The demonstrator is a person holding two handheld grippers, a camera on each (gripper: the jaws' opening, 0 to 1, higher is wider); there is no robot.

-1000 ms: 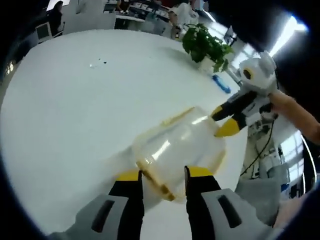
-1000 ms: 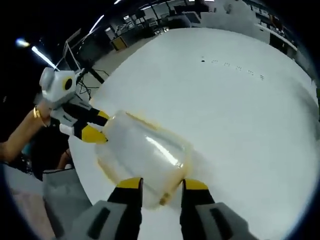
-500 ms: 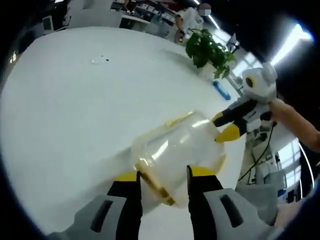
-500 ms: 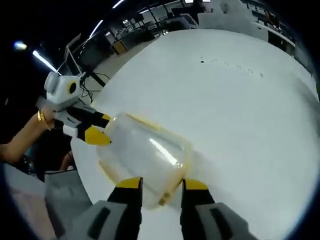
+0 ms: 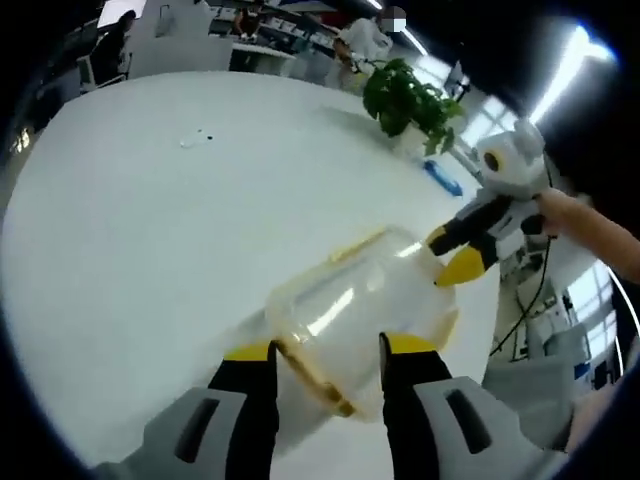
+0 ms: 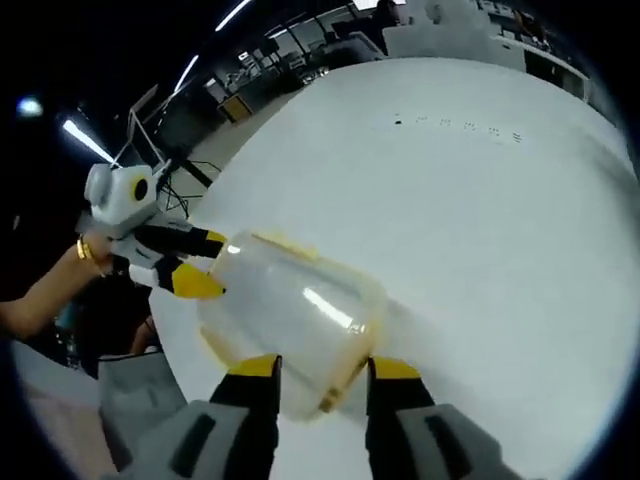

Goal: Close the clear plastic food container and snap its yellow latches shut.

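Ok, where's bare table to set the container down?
Bare white table stretches wide past the container, out to the small specks. It's crowded at the near edge, where the left gripper and right gripper flank the container, and by the plant.

I see the food container (image 5: 365, 310) as clear, glossy plastic that throws bright streaks of light, with yellow plastic latches (image 5: 310, 368) along its rim. The surface (image 5: 150, 220) under it looks smooth, white and matt. My left gripper (image 5: 328, 365) has matt black fingers (image 5: 250, 400) with yellow tips over grey plastic bodies, and my right gripper (image 6: 318, 375) looks the same.
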